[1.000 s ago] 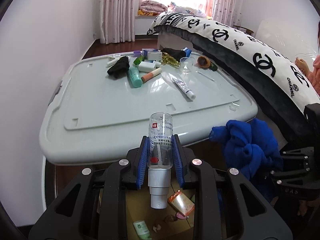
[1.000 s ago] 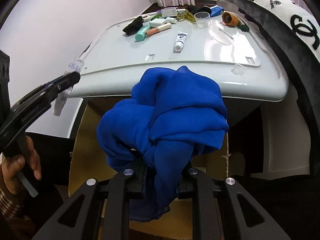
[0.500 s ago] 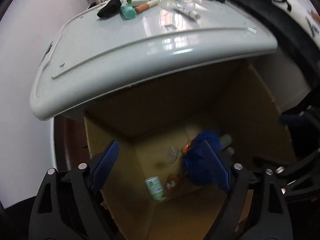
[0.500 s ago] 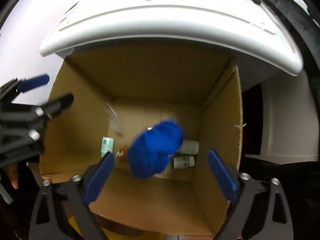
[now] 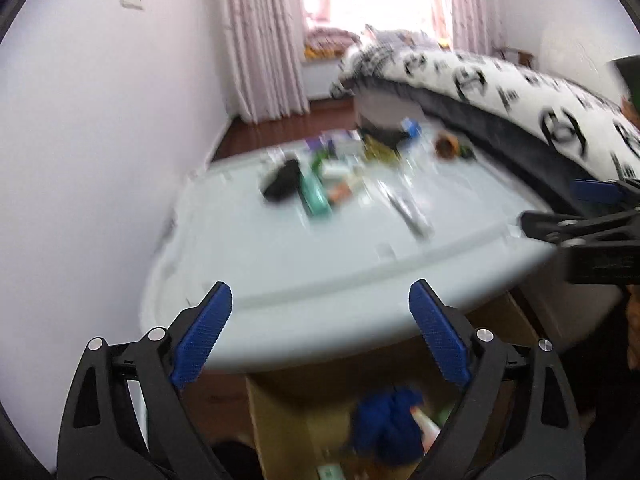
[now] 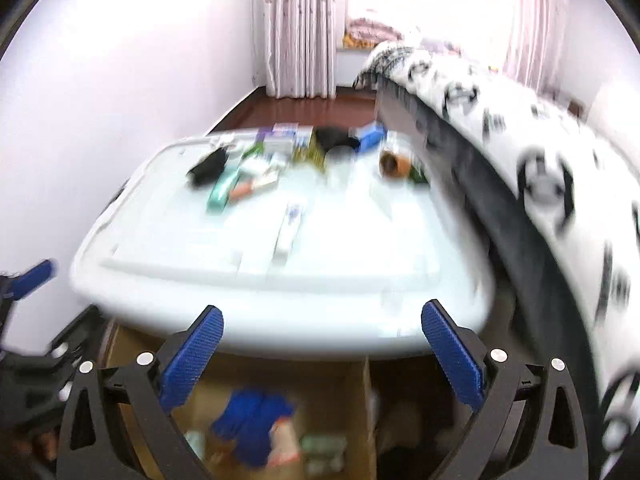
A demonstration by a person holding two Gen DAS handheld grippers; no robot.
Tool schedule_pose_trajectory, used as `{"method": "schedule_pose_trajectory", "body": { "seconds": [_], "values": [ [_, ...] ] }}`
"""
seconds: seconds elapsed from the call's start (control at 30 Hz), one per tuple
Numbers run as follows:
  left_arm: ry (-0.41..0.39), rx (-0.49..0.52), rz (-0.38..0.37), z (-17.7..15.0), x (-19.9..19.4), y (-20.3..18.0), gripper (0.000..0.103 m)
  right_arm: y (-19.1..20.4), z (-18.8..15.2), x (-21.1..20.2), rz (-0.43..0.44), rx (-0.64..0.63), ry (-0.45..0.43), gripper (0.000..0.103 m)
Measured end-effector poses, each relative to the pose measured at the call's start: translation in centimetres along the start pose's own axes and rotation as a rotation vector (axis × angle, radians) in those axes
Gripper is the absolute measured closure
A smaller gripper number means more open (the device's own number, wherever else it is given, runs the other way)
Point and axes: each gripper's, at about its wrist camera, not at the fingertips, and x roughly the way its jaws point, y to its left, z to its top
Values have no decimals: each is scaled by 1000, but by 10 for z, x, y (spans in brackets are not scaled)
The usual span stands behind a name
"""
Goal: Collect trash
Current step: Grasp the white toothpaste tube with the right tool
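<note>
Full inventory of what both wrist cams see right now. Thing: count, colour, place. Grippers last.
Storage lid: 1, pale grey, serves as the tabletop above the box.
Cardboard box: 1, brown, on the floor below the lid's near edge.
Blue cloth: 1, blue, inside the box.
Small containers: several, blurred, in the box beside the cloth.
Teal tube: 1, teal, on the lid.
White tube: 1, white, mid lid.
Black item: 1, black, far left of the clutter.
Other clutter: count unclear, mixed colours, far end of the lid.
Bed cover: 1, white with black logos, right.
Curtains: pink-white, by the window.
Left gripper: black, blue pads, open, empty.
Right gripper: same, open, empty.
</note>
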Motion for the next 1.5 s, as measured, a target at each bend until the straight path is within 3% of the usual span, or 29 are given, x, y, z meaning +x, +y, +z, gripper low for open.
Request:
{"method": "schedule_pose_trajectory", "body": {
  "seconds": [0.17, 0.3, 0.57, 0.67, 0.7, 0.73, 0.77, 0.83, 1.03, 1.23, 1.3, 1.4, 1.5],
  "values": [
    [-56, 1, 35, 36, 21, 12, 15, 23, 46, 84, 1, -39, 93, 5],
    [-45, -20, 32, 28, 34, 22, 15, 35, 57, 137, -18, -57, 175, 6],
    [27, -72, -1, 24, 51, 34, 15, 51, 57, 187, -27, -63, 269, 9],
    [26, -74, -2, 25, 51, 33, 15, 50, 53, 195, 25, -37, 276, 14],
    [25, -74, -2, 26, 52, 34, 15, 47, 53, 195, 82, -11, 278, 24],
    [25, -74, -3, 26, 52, 33, 15, 45, 52, 195, 123, 10, 279, 43],
    [29, -72, -2, 26, 53, 33, 15, 46, 54, 192, 128, -5, 267, 84],
    [39, -69, 9, 26, 57, 31, 14, 52, 56, 188, 90, -58, 268, 82],
    [65, -80, -11, 29, 75, 30, 14, 35, 52, 160, 148, -28, 238, 82],
    [106, -161, -34, 69, 137, 37, 14, 1, 59, 103, 200, 11, 133, 82],
    [146, -189, -30, 81, 165, 41, 22, -7, 59, 89, 179, -6, 90, 82],
    [236, -201, -32, 97, 210, 41, 37, -22, 58, 89, 215, 29, 78, 82],
    [284, -152, 7, 104, 242, 33, 41, -31, 59, 88, 227, 39, 73, 82]
  ]
}}
